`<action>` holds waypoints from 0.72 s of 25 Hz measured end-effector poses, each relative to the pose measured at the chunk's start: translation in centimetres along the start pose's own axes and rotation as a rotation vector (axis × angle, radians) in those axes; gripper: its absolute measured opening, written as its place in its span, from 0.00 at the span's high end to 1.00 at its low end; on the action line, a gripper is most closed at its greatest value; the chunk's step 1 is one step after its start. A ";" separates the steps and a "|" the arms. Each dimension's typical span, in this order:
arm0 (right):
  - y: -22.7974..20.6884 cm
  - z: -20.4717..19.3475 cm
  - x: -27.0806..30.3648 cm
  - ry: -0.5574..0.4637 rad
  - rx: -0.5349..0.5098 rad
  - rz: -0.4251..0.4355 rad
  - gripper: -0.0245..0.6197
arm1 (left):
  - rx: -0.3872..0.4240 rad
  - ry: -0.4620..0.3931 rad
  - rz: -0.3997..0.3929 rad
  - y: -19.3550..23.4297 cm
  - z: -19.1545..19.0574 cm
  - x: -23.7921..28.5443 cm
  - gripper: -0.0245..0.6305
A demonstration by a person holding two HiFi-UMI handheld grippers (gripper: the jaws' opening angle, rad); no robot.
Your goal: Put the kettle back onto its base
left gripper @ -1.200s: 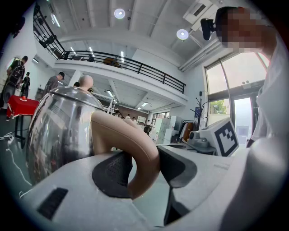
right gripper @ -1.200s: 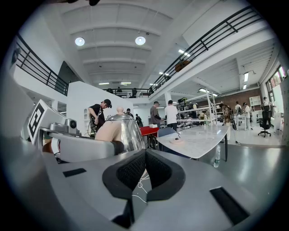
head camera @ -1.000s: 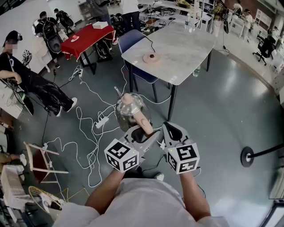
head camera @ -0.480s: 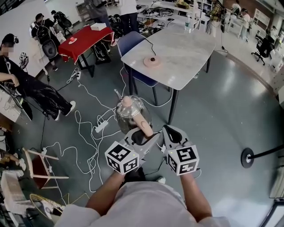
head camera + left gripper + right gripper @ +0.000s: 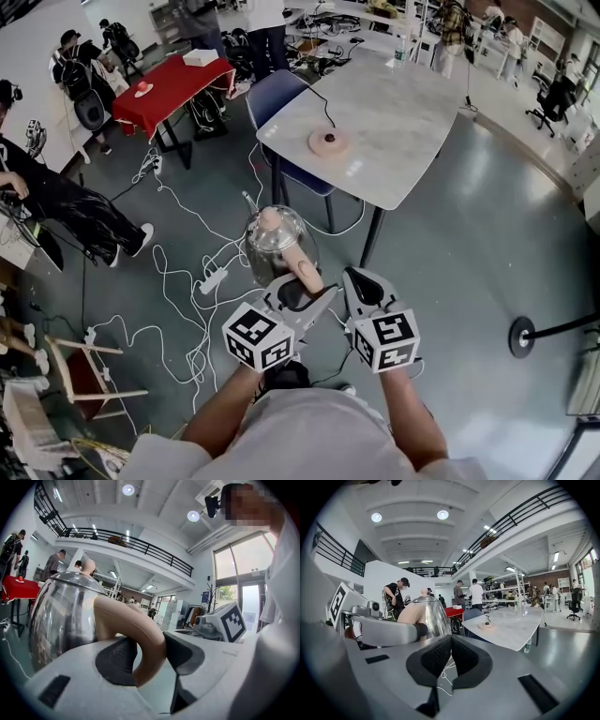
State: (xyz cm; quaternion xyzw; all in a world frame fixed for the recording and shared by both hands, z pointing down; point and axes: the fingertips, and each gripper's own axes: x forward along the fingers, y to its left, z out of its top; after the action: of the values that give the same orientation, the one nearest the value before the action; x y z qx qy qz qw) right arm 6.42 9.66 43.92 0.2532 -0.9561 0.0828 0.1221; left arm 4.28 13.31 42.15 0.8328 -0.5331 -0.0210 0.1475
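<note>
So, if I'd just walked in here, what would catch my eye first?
Probably the shiny kettle, held in mid-air over the floor by its beige handle, which is clamped in the left gripper. The right gripper beside it is shut and empty. Ahead, the round kettle base sits on the pale table, and a red-covered table stands out at the upper left.

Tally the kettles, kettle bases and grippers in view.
Kettle: 1
Base: 1
Grippers: 2 (left gripper, right gripper)
Total: 4
</note>
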 end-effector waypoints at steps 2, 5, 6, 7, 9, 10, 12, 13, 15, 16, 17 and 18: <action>0.1 0.4 1.2 0.005 -0.004 -0.008 0.95 | -0.003 -0.003 -0.008 1.3 0.4 0.0 0.69; 0.4 0.9 3.0 0.015 -0.006 -0.030 0.95 | -0.003 -0.007 -0.027 3.2 1.2 -0.3 0.69; 0.5 1.2 3.7 0.018 -0.007 -0.037 0.95 | -0.003 -0.007 -0.034 3.9 1.4 -0.4 0.69; 0.7 1.4 4.4 0.019 -0.007 -0.045 0.95 | -0.002 -0.008 -0.042 4.7 1.7 -0.6 0.69; 1.2 1.8 6.0 0.021 -0.010 -0.058 0.95 | 0.002 -0.008 -0.056 6.3 2.0 -1.0 0.69; 1.5 2.0 6.7 0.022 -0.012 -0.063 0.95 | 0.004 -0.007 -0.062 7.0 2.1 -1.2 0.69; 2.0 2.3 7.9 0.023 -0.017 -0.075 0.95 | 0.014 0.001 -0.078 8.2 2.3 -1.6 0.69; 2.2 2.5 8.4 0.023 -0.019 -0.081 0.95 | 0.020 0.007 -0.086 8.7 2.4 -1.7 0.69; 2.6 3.0 9.3 0.023 -0.023 -0.095 0.95 | 0.032 0.016 -0.104 9.5 2.7 -1.9 0.69; 2.7 3.3 9.6 0.022 -0.024 -0.102 0.95 | 0.032 0.017 -0.111 9.9 2.8 -2.1 0.69; 2.8 3.5 9.9 0.022 -0.024 -0.109 0.95 | 0.028 0.017 -0.118 10.3 3.0 -2.2 0.69; 2.9 3.7 10.1 0.021 -0.023 -0.116 0.95 | 0.022 0.015 -0.122 10.7 3.2 -2.4 0.69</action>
State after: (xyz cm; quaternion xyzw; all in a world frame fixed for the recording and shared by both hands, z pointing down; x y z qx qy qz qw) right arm -4.26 6.68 42.85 0.3057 -0.9395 0.0672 0.1396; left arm -6.77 10.56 41.66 0.8655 -0.4804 -0.0177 0.1408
